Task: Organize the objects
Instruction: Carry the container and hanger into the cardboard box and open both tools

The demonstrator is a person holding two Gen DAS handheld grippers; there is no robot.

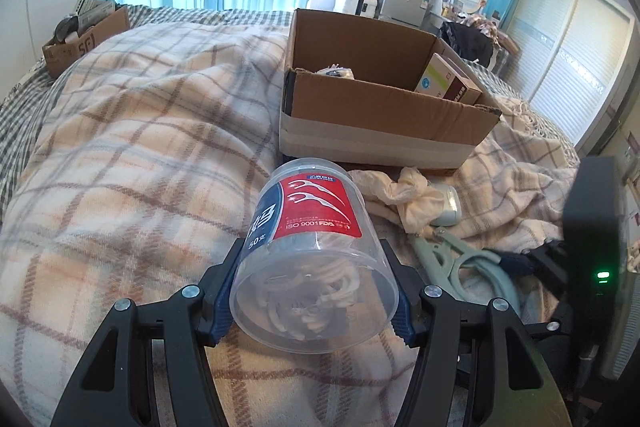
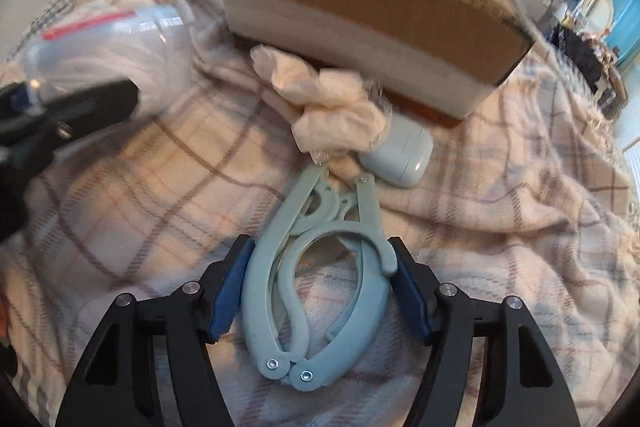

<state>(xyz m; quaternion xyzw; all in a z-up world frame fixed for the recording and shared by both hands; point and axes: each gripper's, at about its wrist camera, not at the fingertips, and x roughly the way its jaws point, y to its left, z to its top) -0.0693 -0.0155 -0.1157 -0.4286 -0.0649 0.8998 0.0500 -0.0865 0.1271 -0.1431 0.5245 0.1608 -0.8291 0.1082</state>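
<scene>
Left gripper [image 1: 314,293] has the floss tub [image 1: 316,259] pinched sideways above the blanket [image 1: 120,147], ready, we'd guess, for the box [image 1: 380,123] ahead — while our right gripper [image 2: 320,291] brackets the folded hanger [image 2: 320,287], pads seemingly touching but grip unclear.

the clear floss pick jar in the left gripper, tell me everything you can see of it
The floss pick jar is a clear plastic cylinder with a red and dark blue label showing two white floss picks, "ISO 9001" and "50". Pale floss picks lie heaped inside, seen through its transparent end, which faces the camera. It is tilted, far end pointing toward the cardboard box, raised above the plaid blanket. The left gripper is clamped on its sides; only the blue-padded fingers touch it.
</scene>
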